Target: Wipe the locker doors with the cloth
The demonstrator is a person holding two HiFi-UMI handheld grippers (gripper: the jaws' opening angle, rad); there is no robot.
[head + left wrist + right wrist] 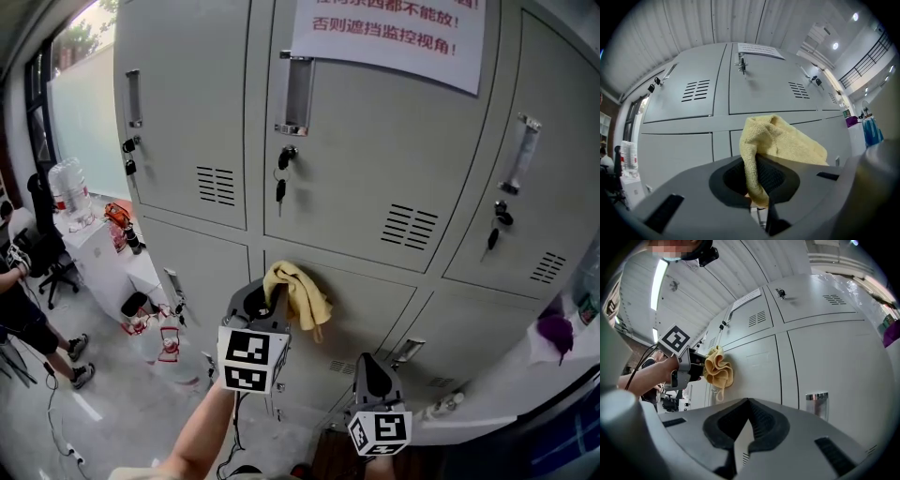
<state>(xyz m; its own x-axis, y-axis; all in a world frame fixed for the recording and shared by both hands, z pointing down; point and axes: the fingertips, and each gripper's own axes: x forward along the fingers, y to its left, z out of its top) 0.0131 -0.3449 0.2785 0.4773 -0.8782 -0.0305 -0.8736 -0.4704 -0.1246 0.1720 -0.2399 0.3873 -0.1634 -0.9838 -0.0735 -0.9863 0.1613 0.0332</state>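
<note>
The left tool (269, 298) is clamped on the yellow cloth (302, 292), which bunches past its tips against a lower locker door (375, 305). The right tool (371, 370), closed on nothing, hangs below the cloth.

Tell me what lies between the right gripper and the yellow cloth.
Only bare locker door lies there; the right gripper view shows it.

Dark grey left hand-held gripper (266, 302) bears a black-and-white marker cube (251, 359).
</note>
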